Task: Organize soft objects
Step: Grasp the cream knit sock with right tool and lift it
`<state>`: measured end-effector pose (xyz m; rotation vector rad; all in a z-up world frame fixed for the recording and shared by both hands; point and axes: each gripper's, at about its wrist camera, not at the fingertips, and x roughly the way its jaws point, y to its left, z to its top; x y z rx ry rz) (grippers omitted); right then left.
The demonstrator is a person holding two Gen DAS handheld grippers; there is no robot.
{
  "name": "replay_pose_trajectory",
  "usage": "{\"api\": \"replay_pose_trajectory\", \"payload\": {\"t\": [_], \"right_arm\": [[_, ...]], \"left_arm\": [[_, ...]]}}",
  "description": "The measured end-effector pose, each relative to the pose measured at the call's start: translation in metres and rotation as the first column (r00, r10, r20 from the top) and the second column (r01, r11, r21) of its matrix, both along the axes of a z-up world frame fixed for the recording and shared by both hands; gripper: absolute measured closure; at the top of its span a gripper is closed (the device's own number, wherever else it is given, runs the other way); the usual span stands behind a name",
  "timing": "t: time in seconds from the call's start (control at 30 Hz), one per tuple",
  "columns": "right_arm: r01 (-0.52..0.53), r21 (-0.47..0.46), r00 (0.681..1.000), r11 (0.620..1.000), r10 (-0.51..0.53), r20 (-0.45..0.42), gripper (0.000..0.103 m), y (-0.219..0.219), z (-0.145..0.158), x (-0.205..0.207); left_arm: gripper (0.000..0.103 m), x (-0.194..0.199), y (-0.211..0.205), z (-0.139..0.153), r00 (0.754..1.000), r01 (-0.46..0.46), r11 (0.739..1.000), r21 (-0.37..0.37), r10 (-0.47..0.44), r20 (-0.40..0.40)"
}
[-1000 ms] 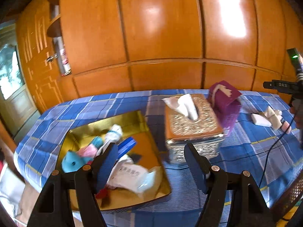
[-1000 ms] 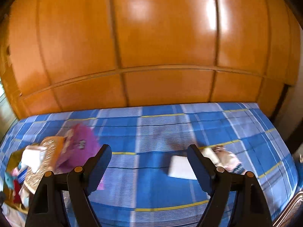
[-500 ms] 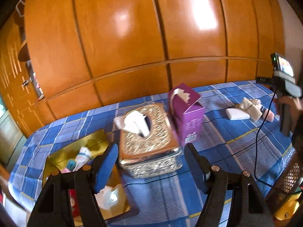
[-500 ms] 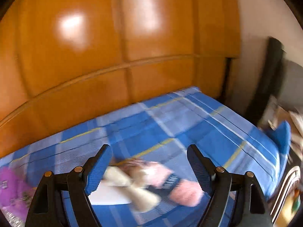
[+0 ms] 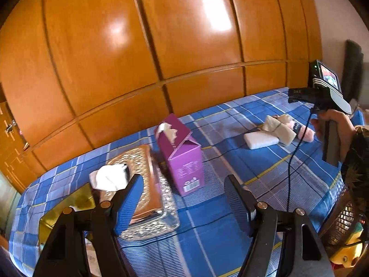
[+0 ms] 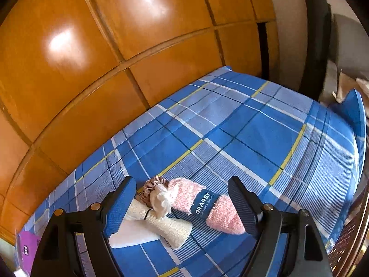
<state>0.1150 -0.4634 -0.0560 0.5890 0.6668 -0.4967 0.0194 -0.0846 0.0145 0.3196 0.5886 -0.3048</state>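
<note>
I had the right gripper [image 6: 182, 204] open and empty just above the pink banded roll [image 6: 206, 205] on the blue plaid cloth [image 6: 253, 138], its long axis slanting across the jaw gap, nearer than my open left gripper [image 5: 183, 204].

Landmark: purple box [image 5: 182, 154]. The tissue holder [image 5: 140, 184] stands just beside it on one side, leaving only a narrow gap. On the other side, bare cloth [image 5: 230, 161] runs to the soft pile [image 5: 276, 131]; a black cable [image 5: 293, 161] crosses it. The wood wall [image 5: 161, 46] closes the far side.
</note>
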Motion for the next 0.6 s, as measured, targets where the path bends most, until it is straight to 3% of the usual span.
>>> {"api": "replay_pose_trajectory", "payload": {"t": [0.33, 0.43, 0.6], "right_arm": [[0.128, 0.183, 0.991, 0.975, -0.135, 0.023, 0.02, -0.034, -0.017, -0.02], [0.113, 0.216, 0.993, 0.97, -0.12, 0.021, 0.02, -0.035, -0.022, -0.019], [0.004, 0.241, 1.0, 0.97, -0.01, 0.022, 0.02, -0.024, -0.027, -0.006]], "left_arm": [[0.03, 0.011, -0.039, -0.005, 0.995, 0.098, 0.995, 0.013, -0.097, -0.024], [0.03, 0.018, -0.055, -0.007, 0.99, 0.131, 0.991, 0.017, -0.13, -0.046], [0.03, 0.025, -0.088, -0.01, 0.977, 0.208, 0.977, 0.035, -0.206, -0.058]]}}
